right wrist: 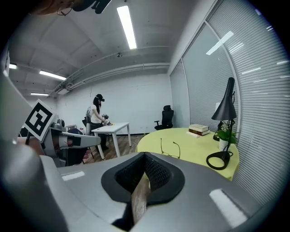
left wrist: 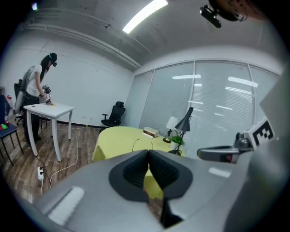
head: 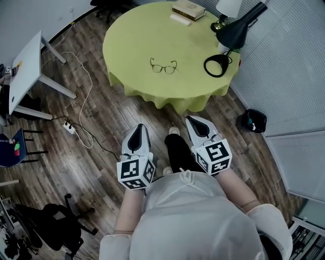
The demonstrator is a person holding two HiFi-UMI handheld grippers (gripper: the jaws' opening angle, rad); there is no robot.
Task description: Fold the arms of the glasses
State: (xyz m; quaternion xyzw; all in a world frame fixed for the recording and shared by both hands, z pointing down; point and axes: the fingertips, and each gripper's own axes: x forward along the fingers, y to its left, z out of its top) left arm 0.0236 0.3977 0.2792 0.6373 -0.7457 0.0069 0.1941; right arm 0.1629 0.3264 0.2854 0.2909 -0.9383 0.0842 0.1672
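Note:
The glasses (head: 163,66) lie on the round table's yellow-green cloth (head: 132,45) with both arms spread open; they also show far ahead in the left gripper view (left wrist: 133,145) and the right gripper view (right wrist: 170,155). Both grippers are held low over the wooden floor, well short of the table. My left gripper (head: 139,127) is shut with nothing in it, its pads meeting (left wrist: 148,154). My right gripper (head: 192,119) is likewise shut and empty (right wrist: 145,156). The person's dark shoes stand between the two grippers.
A black desk lamp (head: 226,48), stacked books (head: 188,9) and a small plant stand at the table's far right. A white desk (head: 25,71) stands at left, where another person (right wrist: 96,118) works. A cable and power strip (head: 68,127), an office chair (head: 51,223) and a black bag (head: 253,121) are on the floor.

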